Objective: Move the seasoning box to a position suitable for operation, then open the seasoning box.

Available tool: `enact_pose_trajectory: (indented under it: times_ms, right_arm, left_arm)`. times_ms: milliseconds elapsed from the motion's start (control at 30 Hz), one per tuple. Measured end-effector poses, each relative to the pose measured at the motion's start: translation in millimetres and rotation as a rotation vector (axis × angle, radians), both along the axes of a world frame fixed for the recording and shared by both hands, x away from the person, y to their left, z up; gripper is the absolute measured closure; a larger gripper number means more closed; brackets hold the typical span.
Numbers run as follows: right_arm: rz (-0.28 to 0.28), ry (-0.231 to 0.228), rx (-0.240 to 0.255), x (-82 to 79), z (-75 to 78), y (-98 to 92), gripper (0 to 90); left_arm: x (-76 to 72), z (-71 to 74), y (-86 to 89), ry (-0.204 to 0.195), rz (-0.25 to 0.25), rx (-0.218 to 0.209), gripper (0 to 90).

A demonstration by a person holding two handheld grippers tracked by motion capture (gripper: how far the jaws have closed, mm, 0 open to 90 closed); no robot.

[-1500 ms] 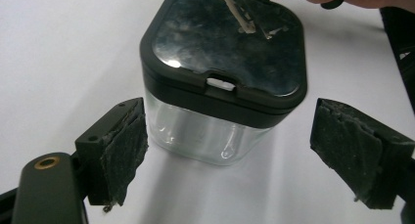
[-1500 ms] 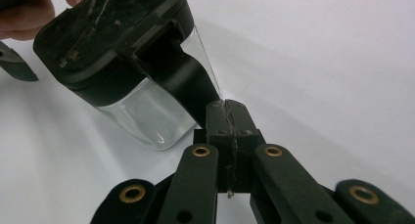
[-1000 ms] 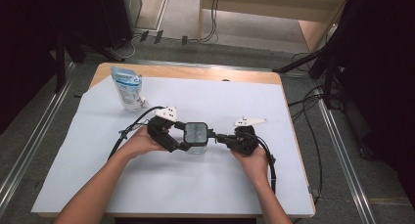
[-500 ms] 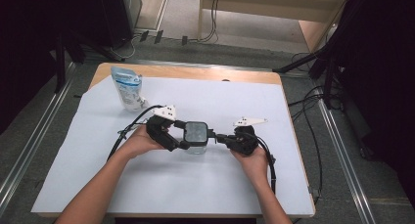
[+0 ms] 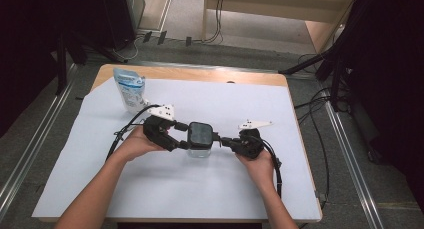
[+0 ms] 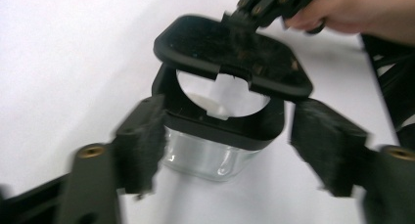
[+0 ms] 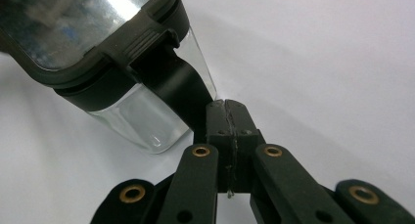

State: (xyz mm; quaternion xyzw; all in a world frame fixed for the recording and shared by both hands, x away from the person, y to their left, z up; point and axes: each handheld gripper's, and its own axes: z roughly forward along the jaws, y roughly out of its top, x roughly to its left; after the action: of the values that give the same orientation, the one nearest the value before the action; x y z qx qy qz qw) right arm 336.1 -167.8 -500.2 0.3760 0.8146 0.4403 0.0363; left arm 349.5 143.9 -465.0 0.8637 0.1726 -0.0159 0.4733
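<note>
High view: I have both claws meeting at a clear glass jar (image 5: 200, 150) that stands near the middle of the white-covered desk (image 5: 150, 199). My left claw (image 5: 183, 136) straddles the jar's body from the left, and my right claw (image 5: 220, 139) comes in from the right.

In the left gripper view the left claw's jaws have just been closing, with the jar between them; one pad looks to be against the glass, while the other stands clear of it, so I read this claw as released around the jar, not clamped. The jar's black lid (image 6: 232, 55) is hinged up and tilted, showing the round mouth under it.

In the right gripper view my right claw (image 7: 229, 117) is clenched tight, jaws pressed together on the black latch tab (image 7: 176, 89) that hangs from the lid's edge.

A blue-and-white pouch (image 5: 129, 89) stands near the desk's far left corner, well apart from the jar.
</note>
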Motion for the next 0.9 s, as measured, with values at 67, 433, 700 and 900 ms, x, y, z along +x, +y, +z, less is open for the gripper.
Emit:
enact_pose_trajectory:
  times_ms: [67,433,700,900]
  right_arm:
    - [0.0,0.0,0.0,0.0,0.0,0.0,90.0]
    - [-0.001,0.003,0.003,0.0,0.1,-0.1,90.0]
    - [-0.004,0.004,0.007,0.2,-0.4,0.0,90.0]
    - [-0.005,0.006,0.01,0.9,-0.8,0.1,90.0]
  left_arm:
    - [-0.5,3.2,1.6,-0.001,0.028,0.006,39.0]
    - [-1.4,13.0,-2.3,0.039,0.007,0.0,78.9]
    - [-4.1,23.6,-15.2,0.053,0.008,-0.006,87.3]
    - [-4.0,26.6,-28.6,0.052,-0.012,0.021,89.7]
